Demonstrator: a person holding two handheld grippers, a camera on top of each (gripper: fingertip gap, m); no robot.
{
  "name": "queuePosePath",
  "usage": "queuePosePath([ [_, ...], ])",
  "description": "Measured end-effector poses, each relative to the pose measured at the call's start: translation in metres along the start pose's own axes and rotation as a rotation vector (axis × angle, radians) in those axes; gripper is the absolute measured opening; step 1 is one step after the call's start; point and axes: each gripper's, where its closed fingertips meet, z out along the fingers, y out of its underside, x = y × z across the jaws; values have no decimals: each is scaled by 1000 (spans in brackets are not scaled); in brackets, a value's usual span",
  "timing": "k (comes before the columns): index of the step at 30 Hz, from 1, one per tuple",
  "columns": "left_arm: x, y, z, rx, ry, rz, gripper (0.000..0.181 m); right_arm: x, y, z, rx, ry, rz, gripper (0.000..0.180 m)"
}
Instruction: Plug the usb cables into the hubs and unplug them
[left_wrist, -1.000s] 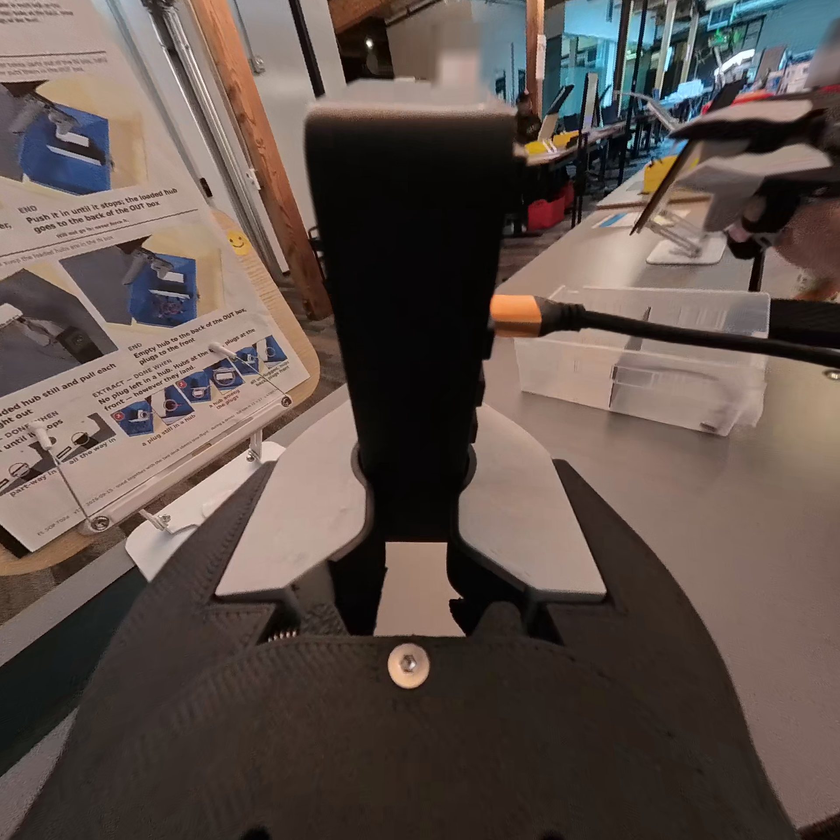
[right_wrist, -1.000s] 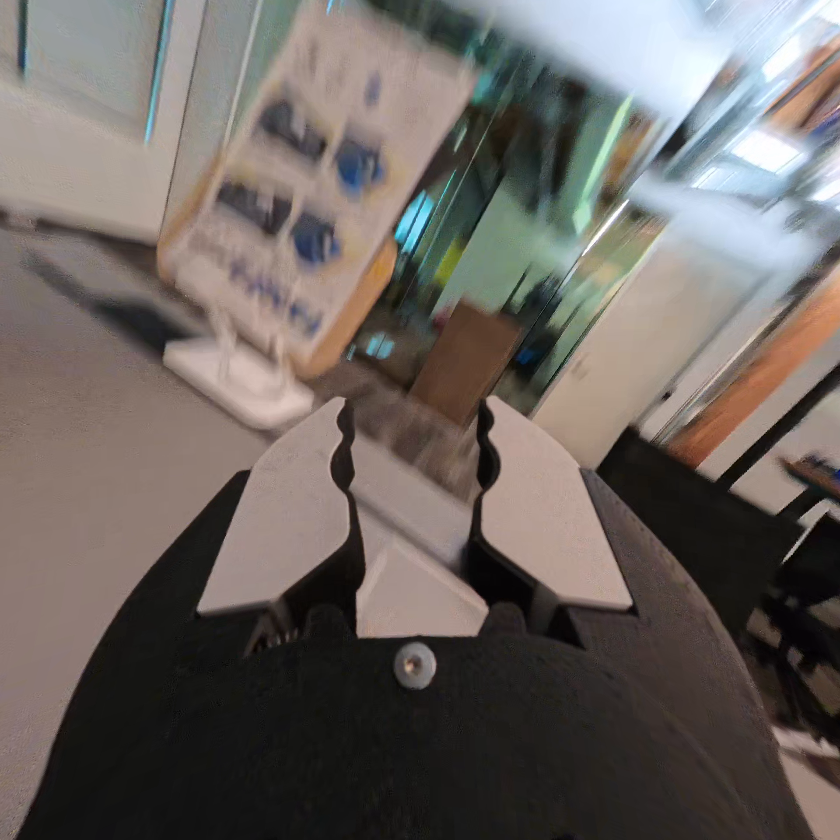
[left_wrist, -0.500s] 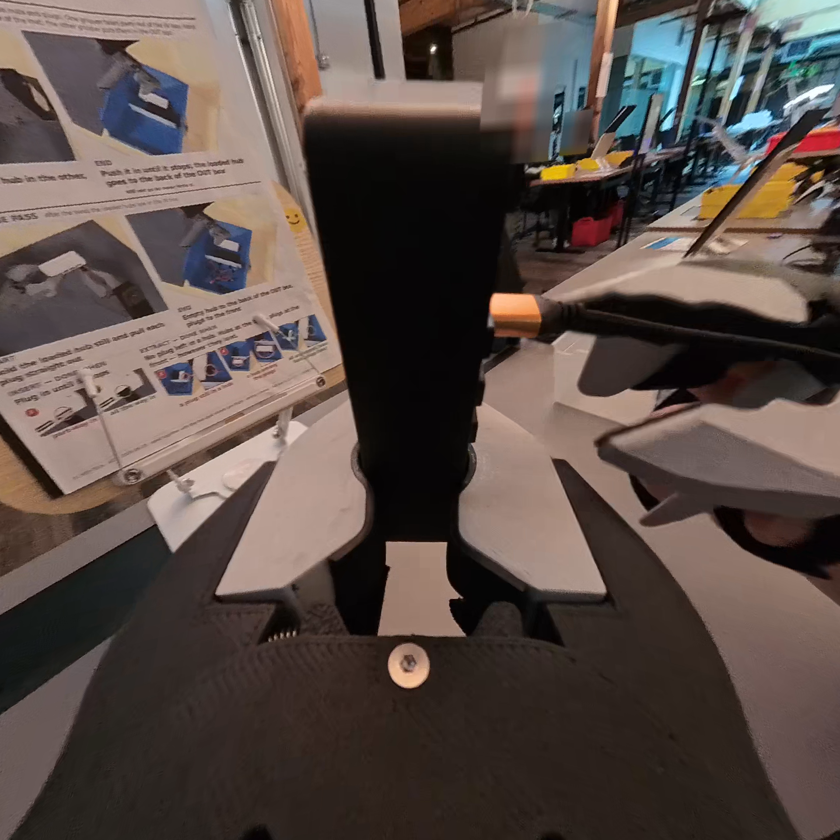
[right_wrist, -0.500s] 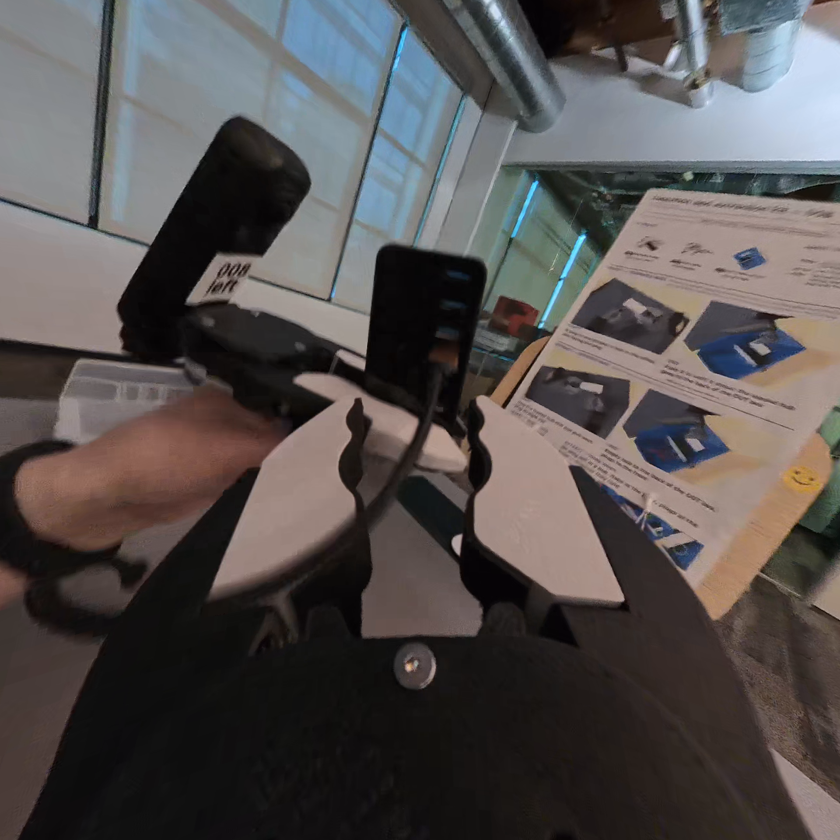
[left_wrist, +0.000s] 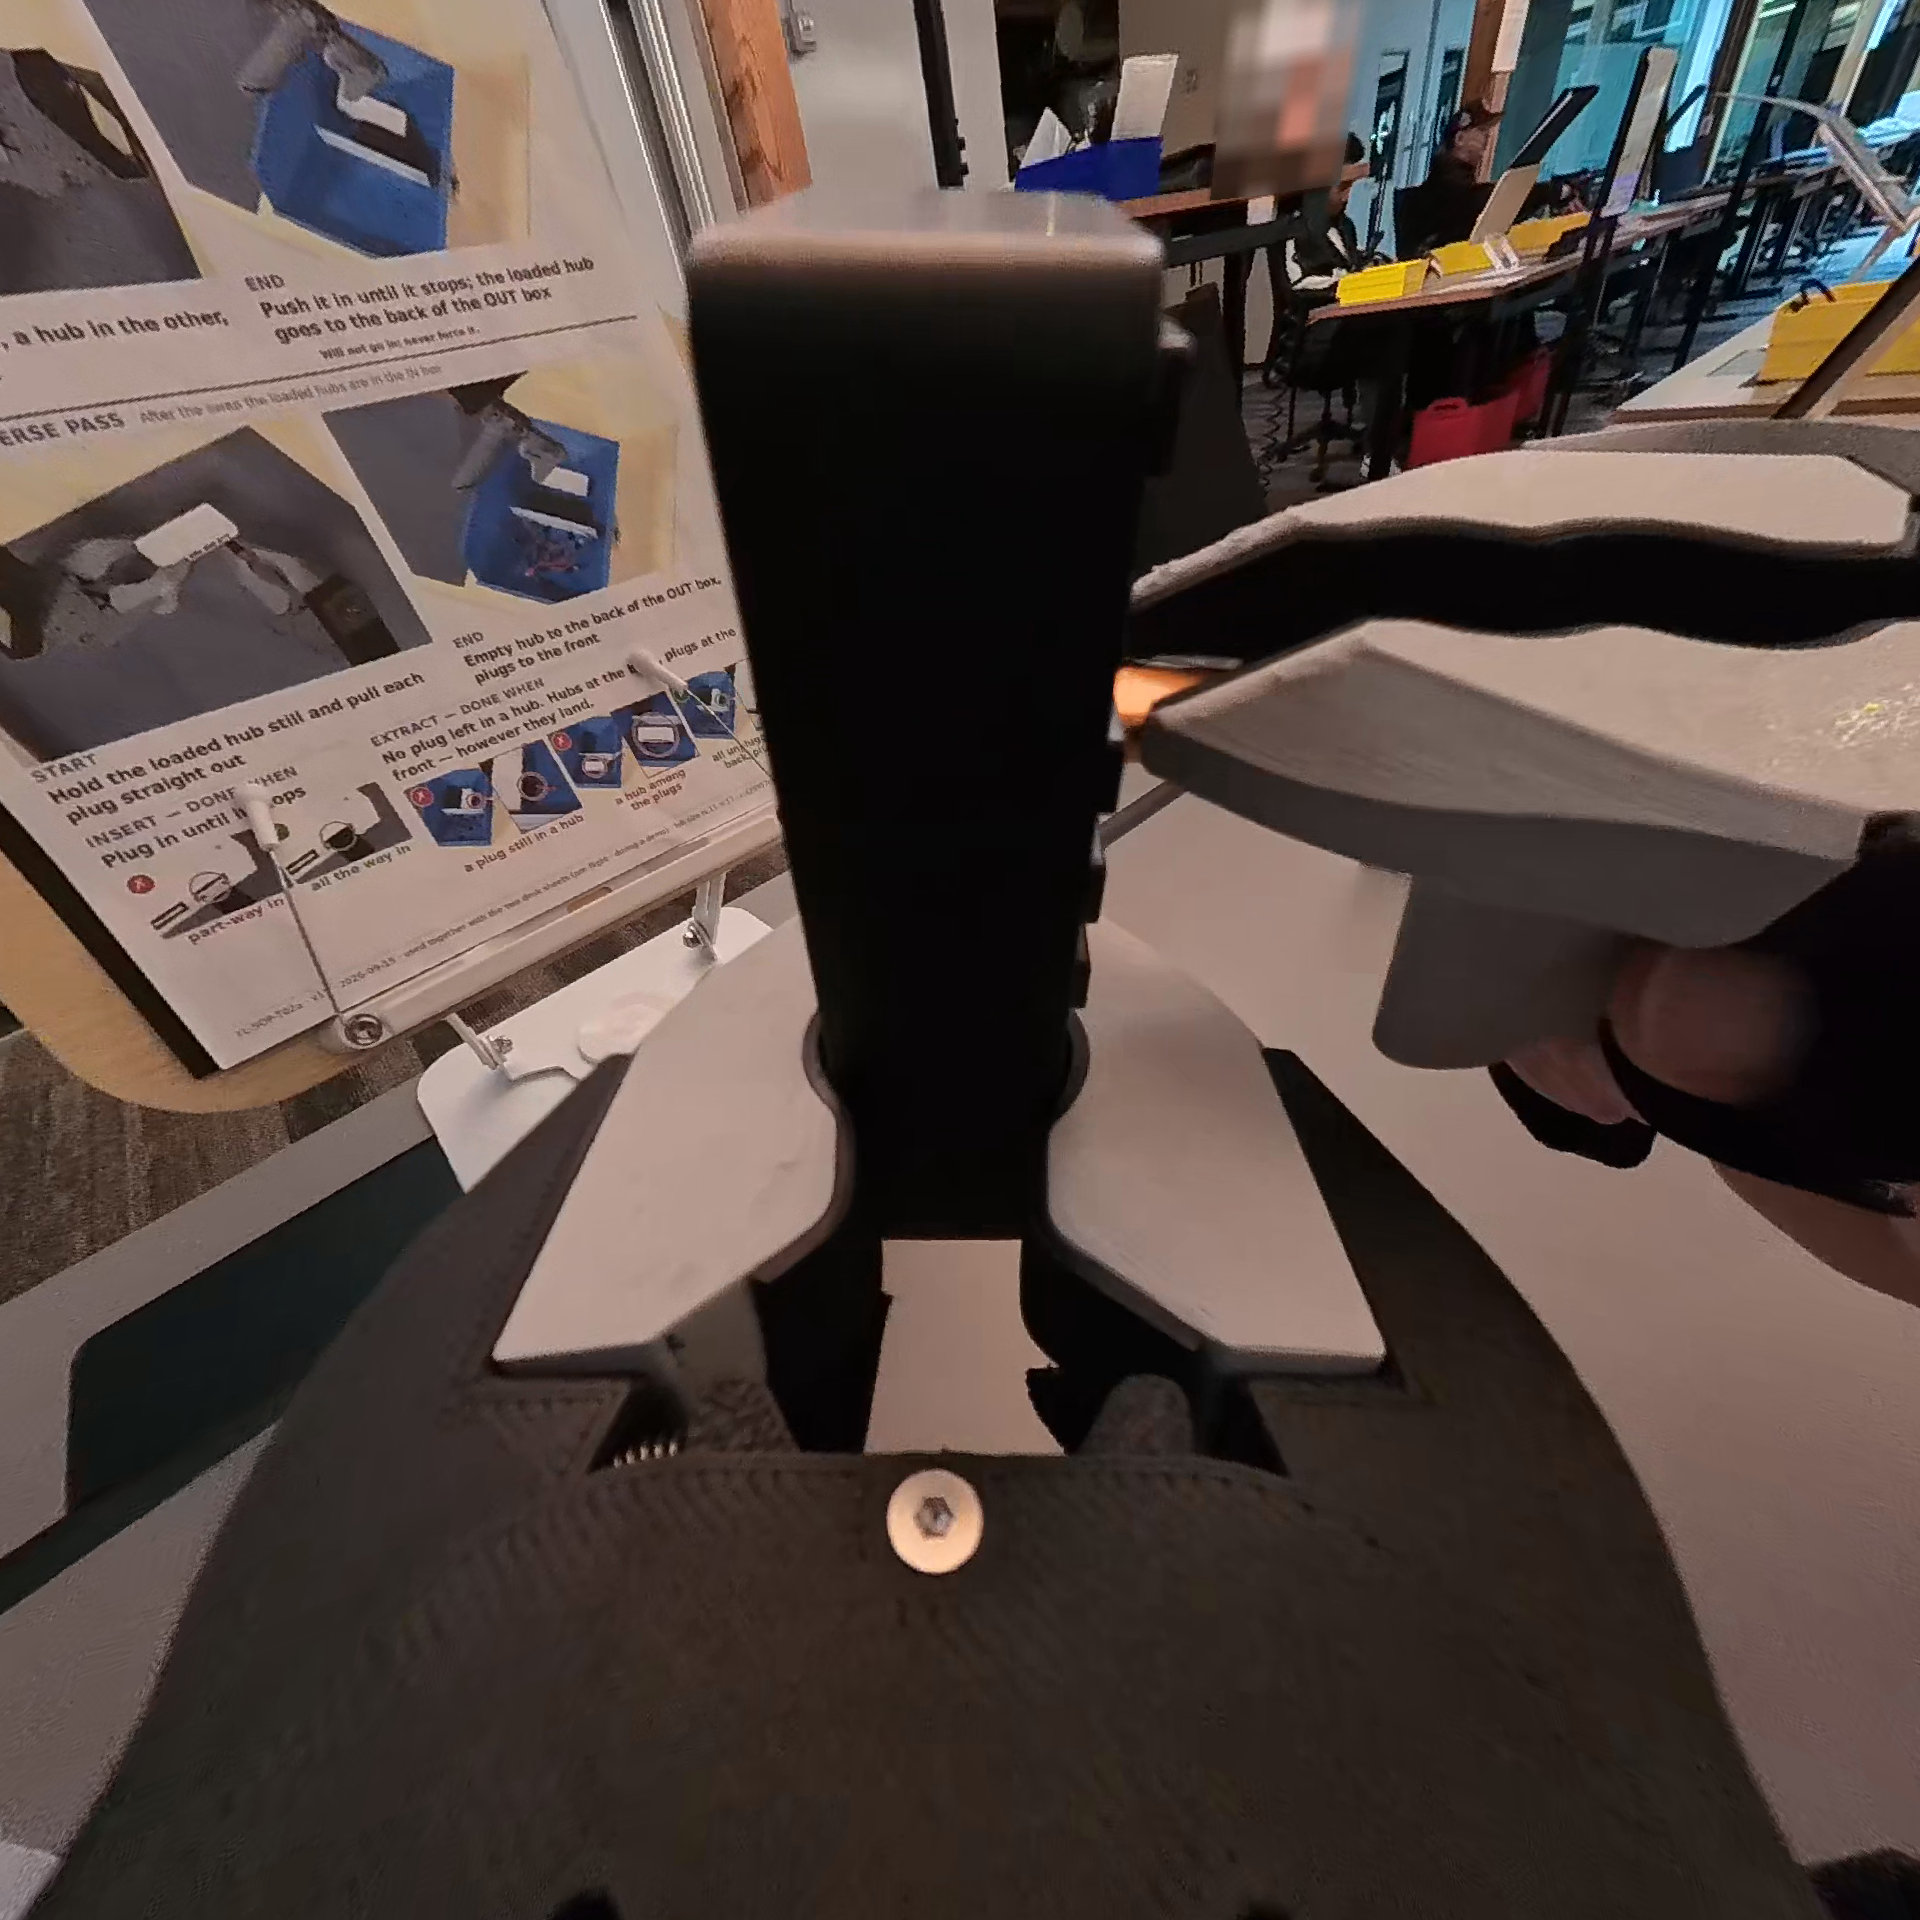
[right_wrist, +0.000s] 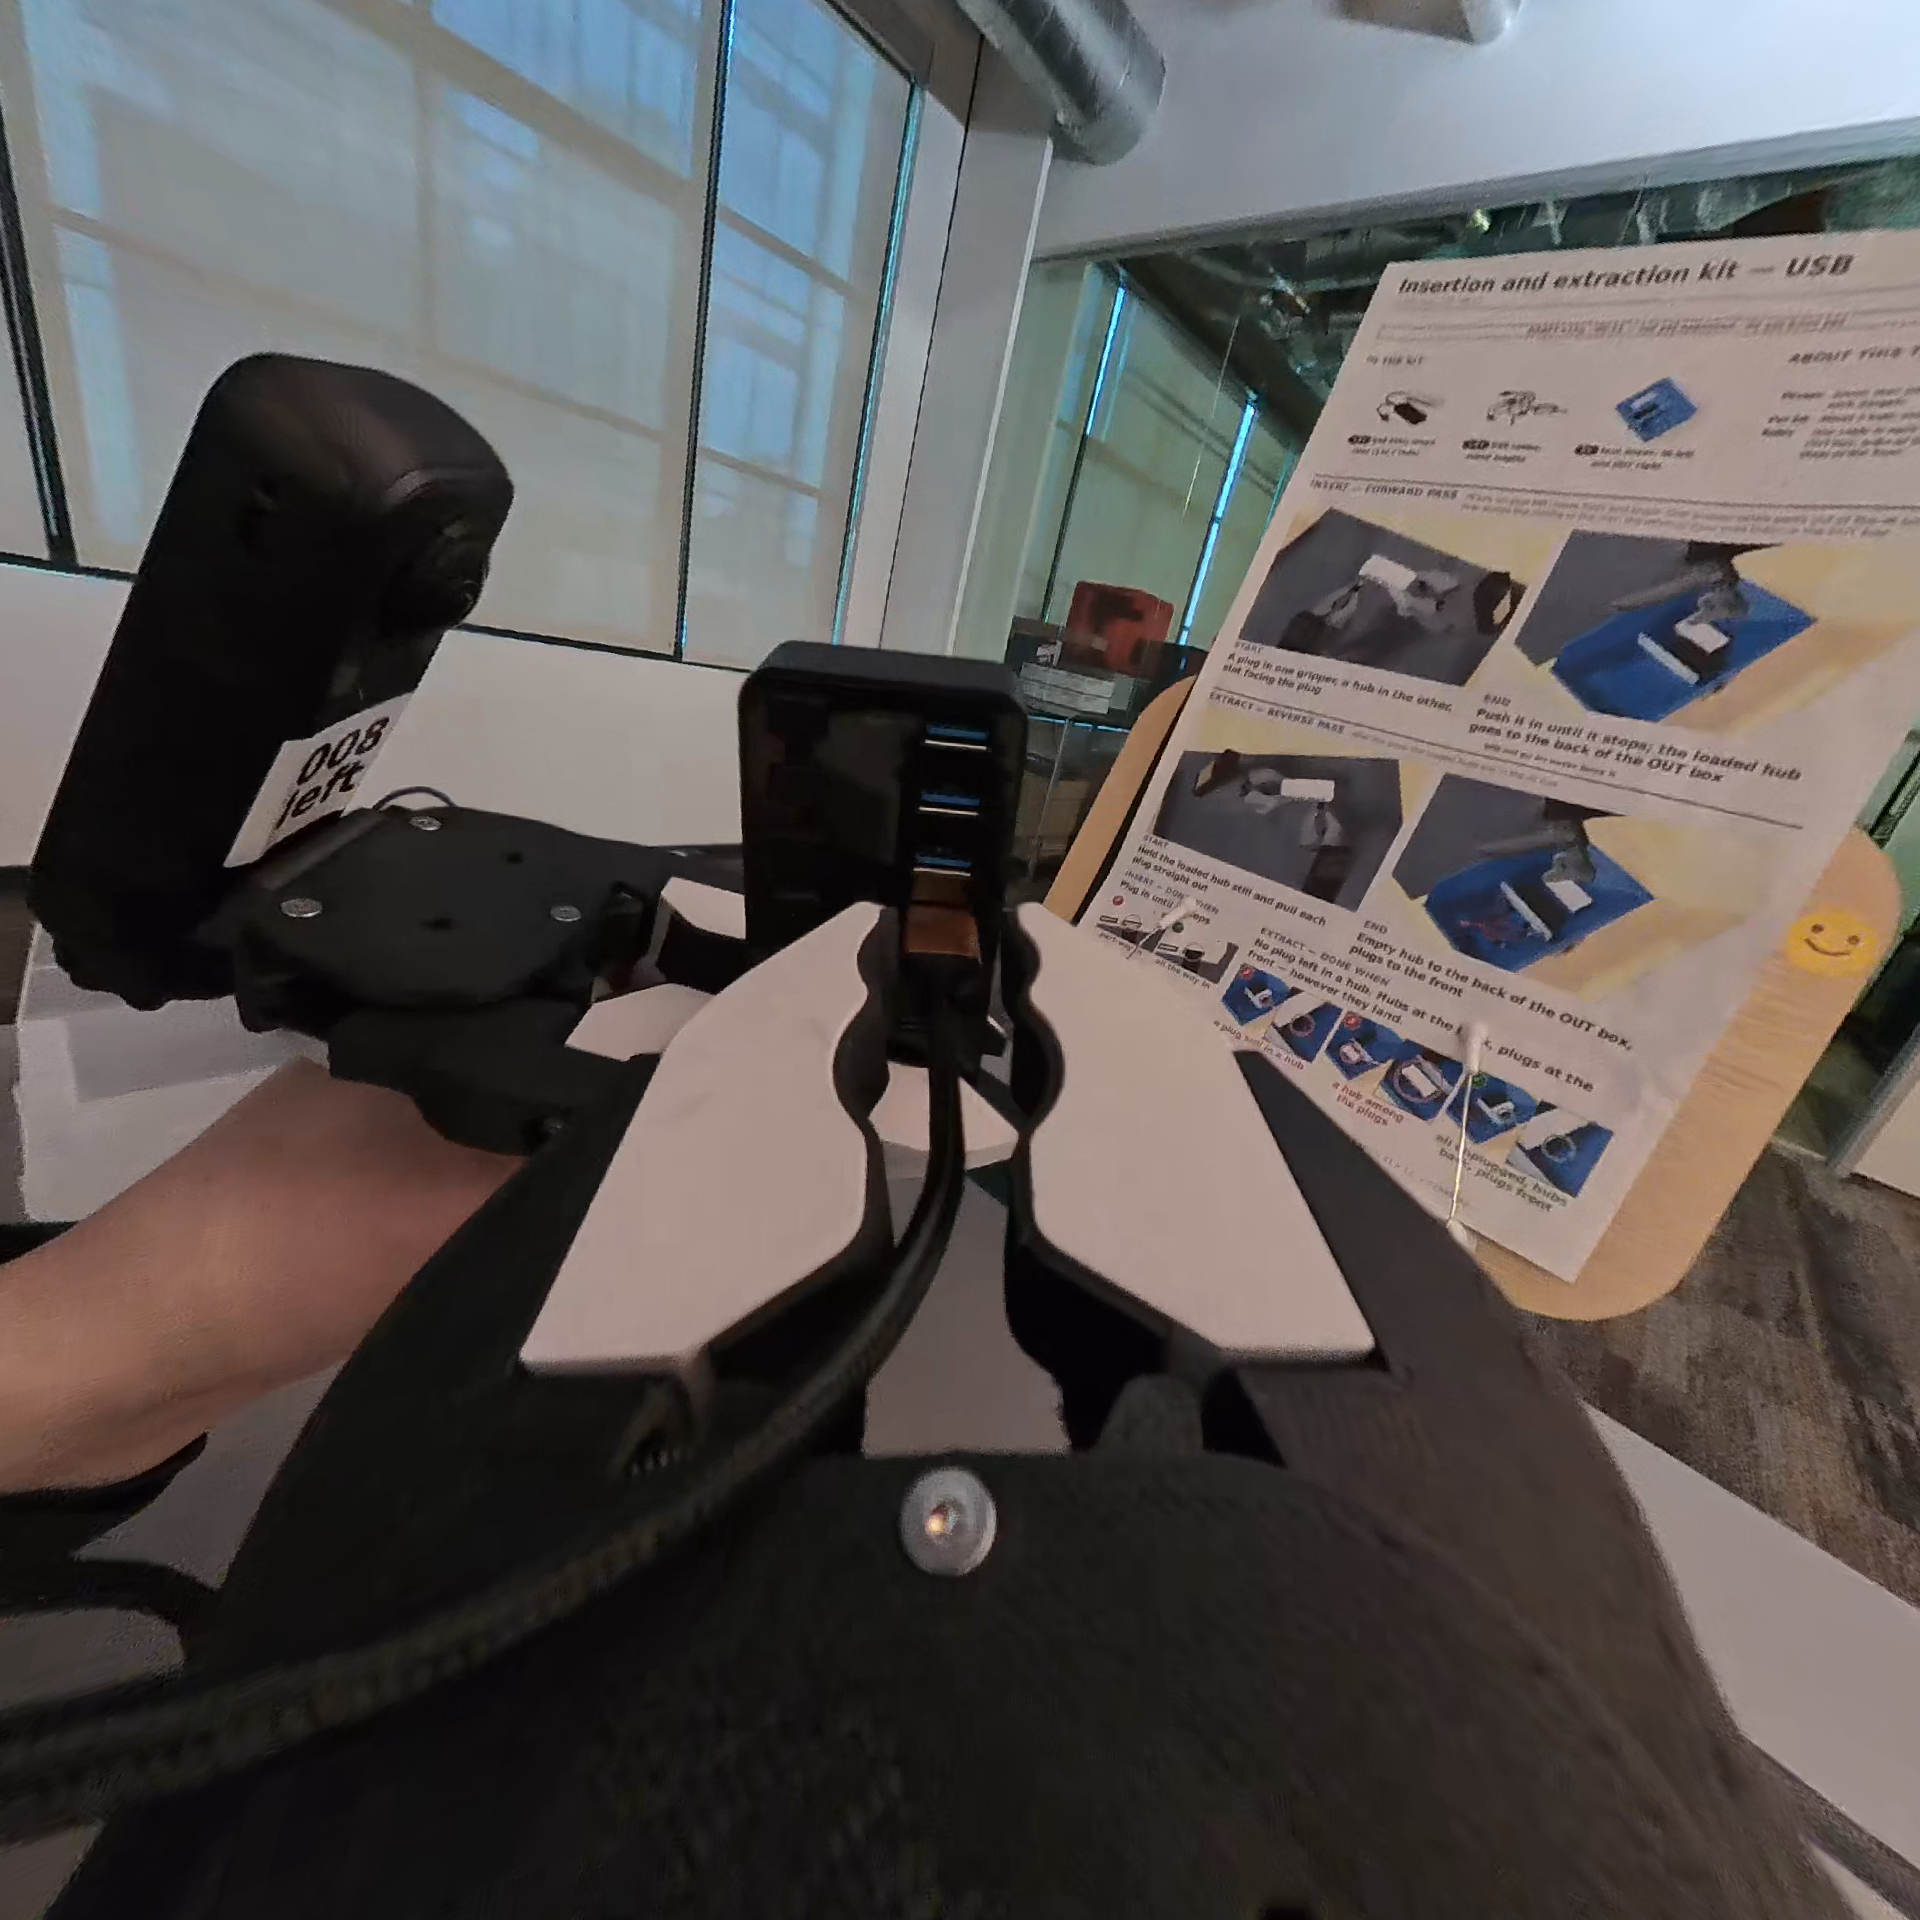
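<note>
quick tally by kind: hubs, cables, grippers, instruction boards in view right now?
Hub: 1, black, held upright in the left gripper
USB cable: 1, its orange plug in the hub
Grippers: 2, counting the right gripper
Instruction board: 1
Total: 5

Each gripper has pale grey wavy-edged fingers, a ribbed black body, and one silver screw.
</note>
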Motion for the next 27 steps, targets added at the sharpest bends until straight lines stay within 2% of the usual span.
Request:
queuePosePath([
  [11, -4, 0, -1, -9, -38, 23, 28, -3, 8, 3, -35, -36, 53, 15],
  [16, -10, 1, 0, 3, -75, 33, 29, -3, 12, 4, -16, 47, 41, 15],
  [19, -8, 3, 1, 1, -29, 10, 29, -4, 13, 4, -8, 80, 33, 15],
  [23, -1, -2, -3, 15, 70, -45, 29, -8, 8, 3, -3, 10, 25, 15],
  [27, -2, -1, 0, 18, 28, -60, 29, -6, 10, 1, -8, 66, 70, 15],
])
